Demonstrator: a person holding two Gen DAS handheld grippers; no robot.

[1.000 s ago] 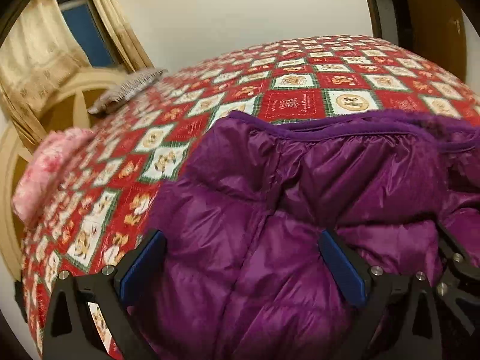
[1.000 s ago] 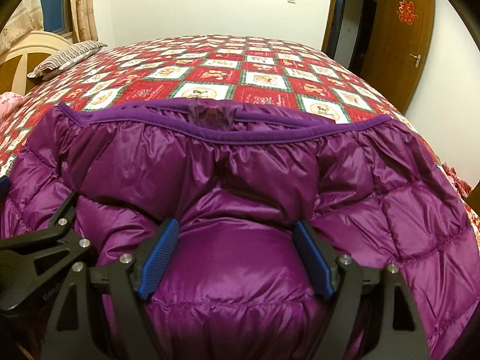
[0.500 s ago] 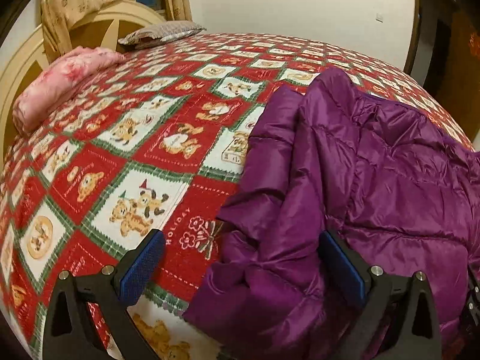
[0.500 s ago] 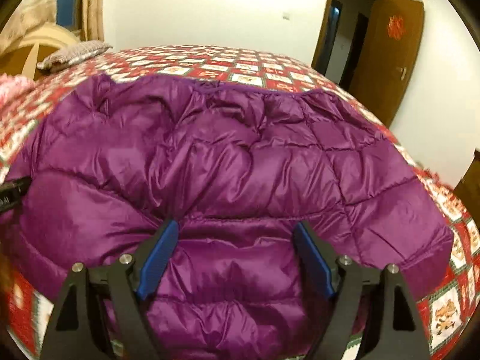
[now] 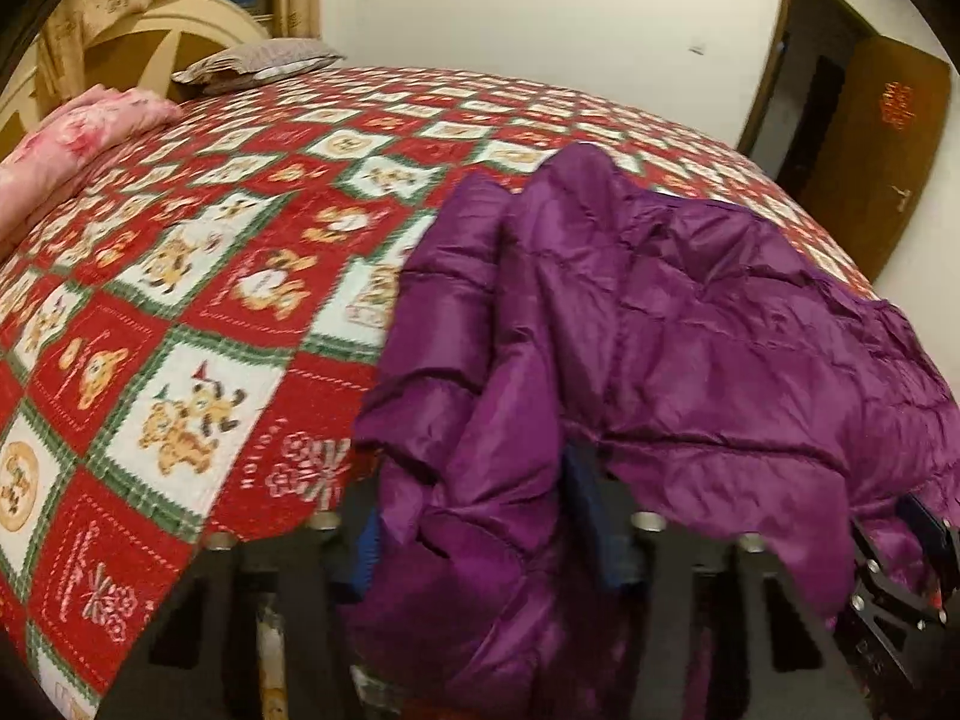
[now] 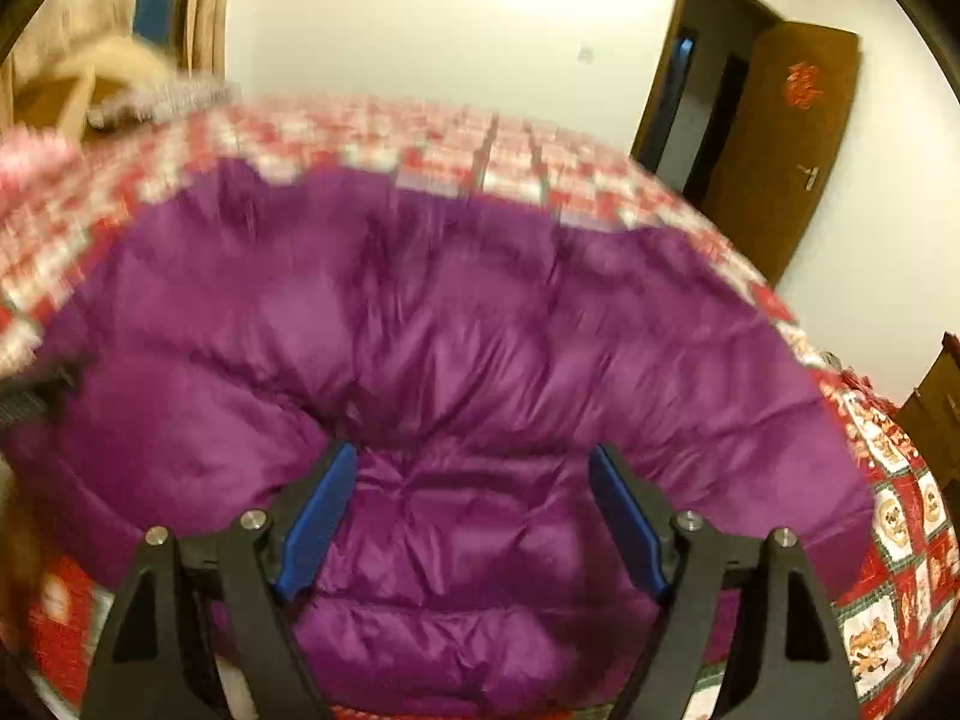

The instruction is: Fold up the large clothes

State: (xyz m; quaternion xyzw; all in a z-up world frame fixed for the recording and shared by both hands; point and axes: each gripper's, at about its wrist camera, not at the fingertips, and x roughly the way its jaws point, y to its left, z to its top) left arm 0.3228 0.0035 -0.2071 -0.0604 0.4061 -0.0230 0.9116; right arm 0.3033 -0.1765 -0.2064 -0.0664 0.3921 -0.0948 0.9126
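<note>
A purple quilted down jacket lies crumpled on the bed; in the right wrist view the jacket spreads wide in front of me. My left gripper sits at the jacket's left edge. Its jaws are closing, and a bunched fold of purple fabric fills the gap and touches both blue pads. My right gripper stands wide with a thick puffed fold wedged between its pads, creases running out from them. The right gripper also shows at the lower right of the left wrist view.
A red, white and green patchwork bedspread covers the bed. A pink blanket and a grey pillow lie by the headboard at the far left. A brown door stands open at the right, past the bed's edge.
Both grippers swung sideways along the jacket. The left one came to the jacket's left edge and its fingers drew in on a fold. The right gripper's jaws kept the same width.
</note>
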